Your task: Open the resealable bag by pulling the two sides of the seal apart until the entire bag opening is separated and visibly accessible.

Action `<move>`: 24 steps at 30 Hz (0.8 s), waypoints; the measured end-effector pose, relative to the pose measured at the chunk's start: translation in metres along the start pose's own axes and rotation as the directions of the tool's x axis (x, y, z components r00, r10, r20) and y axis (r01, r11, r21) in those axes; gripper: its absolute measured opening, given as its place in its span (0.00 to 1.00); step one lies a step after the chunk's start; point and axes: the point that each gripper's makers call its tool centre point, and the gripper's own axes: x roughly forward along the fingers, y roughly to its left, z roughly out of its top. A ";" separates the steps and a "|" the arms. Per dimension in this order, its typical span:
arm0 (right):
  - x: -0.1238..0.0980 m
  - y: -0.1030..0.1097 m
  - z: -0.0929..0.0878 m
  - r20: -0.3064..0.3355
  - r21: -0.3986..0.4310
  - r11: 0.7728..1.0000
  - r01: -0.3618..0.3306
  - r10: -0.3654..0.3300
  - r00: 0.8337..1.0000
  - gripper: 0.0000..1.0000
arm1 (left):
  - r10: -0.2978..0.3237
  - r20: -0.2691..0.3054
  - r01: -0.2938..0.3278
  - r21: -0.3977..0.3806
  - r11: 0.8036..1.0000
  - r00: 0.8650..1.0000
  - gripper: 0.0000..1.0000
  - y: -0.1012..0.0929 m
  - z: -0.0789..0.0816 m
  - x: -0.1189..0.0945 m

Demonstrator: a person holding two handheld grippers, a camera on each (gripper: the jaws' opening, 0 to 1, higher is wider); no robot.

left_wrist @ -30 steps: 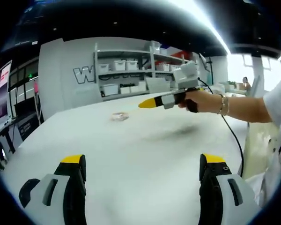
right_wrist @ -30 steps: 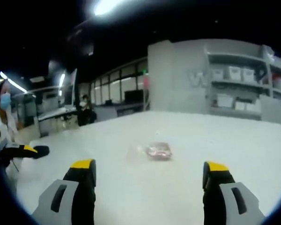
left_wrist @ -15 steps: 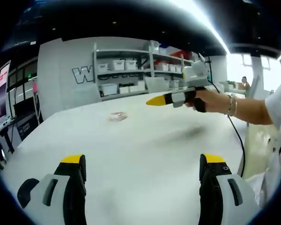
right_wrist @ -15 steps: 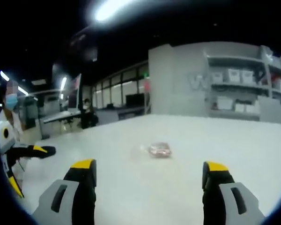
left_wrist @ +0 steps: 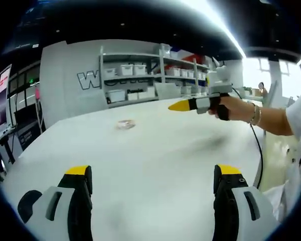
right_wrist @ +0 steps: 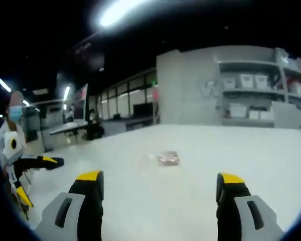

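A small clear resealable bag (left_wrist: 125,124) with reddish contents lies flat on the white table (left_wrist: 155,165), far from both grippers. In the right gripper view the bag (right_wrist: 168,158) sits ahead near the middle of the table (right_wrist: 190,201). My left gripper (left_wrist: 153,173) is open above the near table edge, nothing between its yellow-tipped fingers (left_wrist: 79,173). My right gripper (right_wrist: 158,178) is open too, held above the table. In the left gripper view the right gripper (left_wrist: 183,105) comes in from the right, held in a person's hand (left_wrist: 231,108). The left gripper (right_wrist: 45,161) shows at the left of the right gripper view.
Shelving with white bins (left_wrist: 140,75) stands against the grey wall behind the table. A cable (left_wrist: 253,150) hangs from the right gripper's hand. Desks and monitors (right_wrist: 75,113) stand at the far left, with a seated person (right_wrist: 93,125) there.
The right gripper has drawn back to the right and a little up in the left gripper view. The bag looks smaller and farther in the right gripper view. The left gripper has barely moved.
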 end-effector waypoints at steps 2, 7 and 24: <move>-0.003 -0.003 0.000 0.001 -0.001 1.000 0.003 -0.003 1.000 0.94 | 0.000 0.000 0.000 0.001 1.000 1.000 1.00 -0.001 0.000 0.000; -0.014 -0.008 0.002 0.010 0.006 1.000 0.009 -0.009 1.000 0.94 | -0.001 0.002 0.001 0.003 1.000 1.000 1.00 -0.003 0.000 0.000; -0.055 -0.012 0.005 0.045 0.003 1.000 0.026 -0.026 0.999 0.94 | -0.009 0.003 0.009 0.012 1.000 1.000 1.00 -0.010 0.000 -0.002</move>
